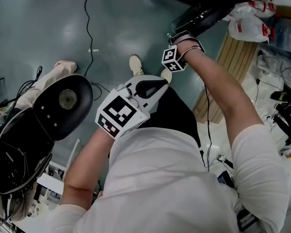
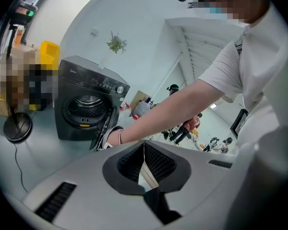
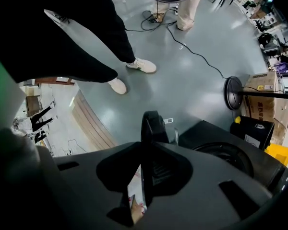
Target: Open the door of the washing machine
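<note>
In the left gripper view a dark grey washing machine (image 2: 86, 104) stands on the floor with its round door (image 2: 105, 126) swung partly out from the drum opening. A person's right hand reaches to the door's edge. In the right gripper view my right gripper (image 3: 144, 152) is shut on the black door's rim (image 3: 152, 126), which runs up between the jaws, and the machine's front (image 3: 230, 162) lies to the right. In the head view the right gripper (image 1: 174, 38) sits at the black door (image 1: 203, 16). My left gripper (image 1: 162, 84) (image 2: 144, 145) hangs in front of the body, shut on nothing.
A black round seat-like object (image 1: 63, 101) stands at the left and a cable (image 1: 87, 33) runs across the grey floor. Another person's legs and white shoes (image 3: 134, 66) are close by. A fan base (image 3: 233, 92), cardboard boxes (image 3: 264, 99), a yellow bin (image 2: 50, 54) and a wooden panel (image 1: 233, 57) surround the machine.
</note>
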The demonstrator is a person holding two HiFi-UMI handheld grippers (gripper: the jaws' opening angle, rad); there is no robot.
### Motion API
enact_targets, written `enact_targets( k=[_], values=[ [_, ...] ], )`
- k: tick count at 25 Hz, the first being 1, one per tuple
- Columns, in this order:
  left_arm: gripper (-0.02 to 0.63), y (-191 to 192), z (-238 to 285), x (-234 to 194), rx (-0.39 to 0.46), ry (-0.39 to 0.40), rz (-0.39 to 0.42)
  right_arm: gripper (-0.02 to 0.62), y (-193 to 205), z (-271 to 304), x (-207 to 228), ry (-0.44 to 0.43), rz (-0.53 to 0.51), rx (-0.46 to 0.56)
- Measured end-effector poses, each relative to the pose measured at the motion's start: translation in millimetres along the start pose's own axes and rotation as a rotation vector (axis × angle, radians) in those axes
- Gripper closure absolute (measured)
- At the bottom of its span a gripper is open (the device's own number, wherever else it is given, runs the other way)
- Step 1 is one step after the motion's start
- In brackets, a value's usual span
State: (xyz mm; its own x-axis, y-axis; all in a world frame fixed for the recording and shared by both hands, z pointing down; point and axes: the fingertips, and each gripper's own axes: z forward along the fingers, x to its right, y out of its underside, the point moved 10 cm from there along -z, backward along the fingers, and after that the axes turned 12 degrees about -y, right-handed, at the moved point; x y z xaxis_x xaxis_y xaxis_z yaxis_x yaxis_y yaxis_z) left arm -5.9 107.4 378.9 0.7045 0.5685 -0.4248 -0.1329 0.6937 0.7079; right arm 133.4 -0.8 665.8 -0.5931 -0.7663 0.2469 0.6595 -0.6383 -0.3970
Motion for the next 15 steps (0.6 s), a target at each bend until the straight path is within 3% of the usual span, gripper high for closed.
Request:
enact_targets(
  k=[4,15],
  values=[
    [0.588,-7.6,1.8,5.2,0.001,0.006,0.003,0.528,3.7,3.9,-18.3,-0.015,-0.032,-0.019],
    [0.588,2.4,30.3,71.2,-0.01,0.031,0.034,0.52,30.4,43.7,-111.7,-0.019,-0.118,-0.082]
  ],
)
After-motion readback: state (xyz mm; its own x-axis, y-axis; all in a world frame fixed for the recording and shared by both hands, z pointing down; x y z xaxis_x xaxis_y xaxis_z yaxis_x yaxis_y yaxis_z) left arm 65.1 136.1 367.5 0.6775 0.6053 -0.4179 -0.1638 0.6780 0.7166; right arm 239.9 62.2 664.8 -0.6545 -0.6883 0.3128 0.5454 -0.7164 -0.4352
